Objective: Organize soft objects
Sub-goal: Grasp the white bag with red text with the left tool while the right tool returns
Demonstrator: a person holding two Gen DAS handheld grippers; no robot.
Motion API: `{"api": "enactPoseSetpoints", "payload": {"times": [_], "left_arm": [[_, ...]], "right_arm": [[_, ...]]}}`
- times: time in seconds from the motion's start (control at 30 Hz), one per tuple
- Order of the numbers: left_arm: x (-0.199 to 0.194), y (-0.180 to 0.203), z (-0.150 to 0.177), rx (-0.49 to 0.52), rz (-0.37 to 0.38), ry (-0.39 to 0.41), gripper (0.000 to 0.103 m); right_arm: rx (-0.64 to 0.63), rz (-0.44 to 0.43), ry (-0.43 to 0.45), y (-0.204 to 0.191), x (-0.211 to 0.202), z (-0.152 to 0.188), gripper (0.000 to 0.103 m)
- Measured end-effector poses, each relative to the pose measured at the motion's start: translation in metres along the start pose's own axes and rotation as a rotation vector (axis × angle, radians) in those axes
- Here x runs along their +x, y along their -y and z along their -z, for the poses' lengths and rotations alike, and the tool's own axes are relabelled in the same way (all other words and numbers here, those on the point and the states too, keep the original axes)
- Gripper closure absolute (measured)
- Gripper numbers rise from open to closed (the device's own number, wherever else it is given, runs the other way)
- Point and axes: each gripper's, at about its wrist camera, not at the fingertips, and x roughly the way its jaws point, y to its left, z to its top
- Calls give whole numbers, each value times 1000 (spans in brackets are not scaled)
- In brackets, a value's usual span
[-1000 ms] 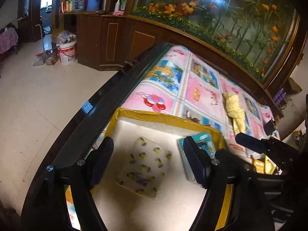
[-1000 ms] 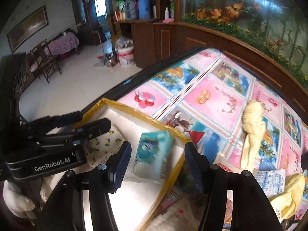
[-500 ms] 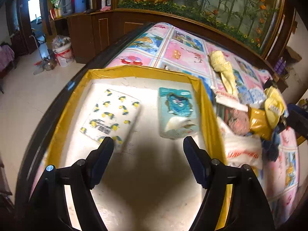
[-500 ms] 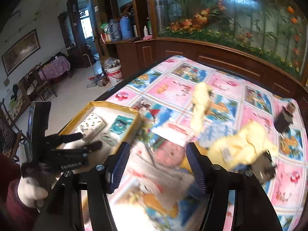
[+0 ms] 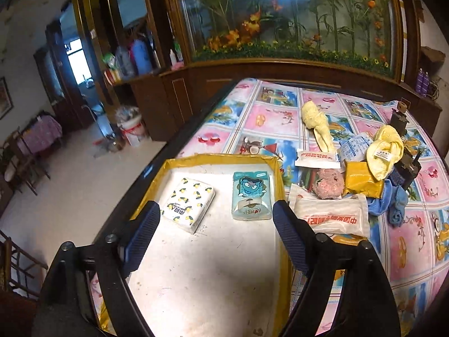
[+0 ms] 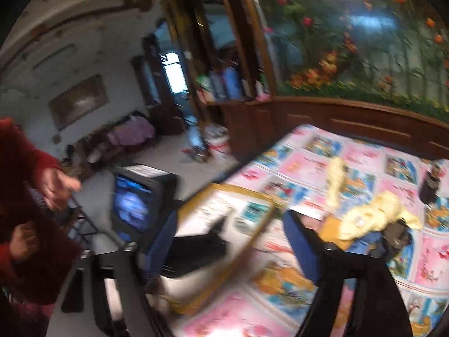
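A yellow-rimmed white tray (image 5: 224,158) holds a lemon-print tissue pack (image 5: 188,204) and a teal cartoon pack (image 5: 251,194). My left gripper (image 5: 216,238) hangs open and empty above the tray's near part. Right of the tray lies a heap: white packets (image 5: 334,217), a pink plush (image 5: 327,187), a yellow packet (image 5: 362,182), yellow cloths (image 5: 385,148) and a blue cloth (image 5: 393,200). The right wrist view is blurred; my right gripper (image 6: 230,241) is open and empty, high above the tray (image 6: 241,189) and the heap (image 6: 370,219).
The colourful tablecloth (image 5: 269,118) covers the table. A dark device (image 5: 398,120) stands at the far right. A wooden cabinet (image 5: 280,67) with an aquarium backs the table. In the right wrist view a person's hand (image 6: 57,182) and red sleeve are at left.
Both grippers have pulled back and risen from the tray. The right one swung right, then up. The teal pack now lies in the tray, clear of both grippers.
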Motion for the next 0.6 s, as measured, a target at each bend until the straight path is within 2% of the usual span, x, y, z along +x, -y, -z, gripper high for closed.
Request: {"api": "enactPoseSetpoints", "payload": {"times": [0.07, 0.13, 0.23, 0.4, 0.6], "left_arm": [[-4, 5, 0, 28, -28, 15, 20], [-7, 8, 0, 39, -32, 18, 20], [-10, 14, 0, 47, -17, 18, 20], [-7, 32, 3, 75, 6, -3, 20], [-1, 51, 6, 89, 41, -49, 20]], "right_arm": [[-61, 18, -19, -14, 2, 1, 6], [-55, 65, 3, -9, -2, 5, 6], [32, 103, 0, 23, -9, 13, 6], [135, 221, -37, 79, -16, 41, 6], [197, 236, -62, 111, -16, 64, 6]]}}
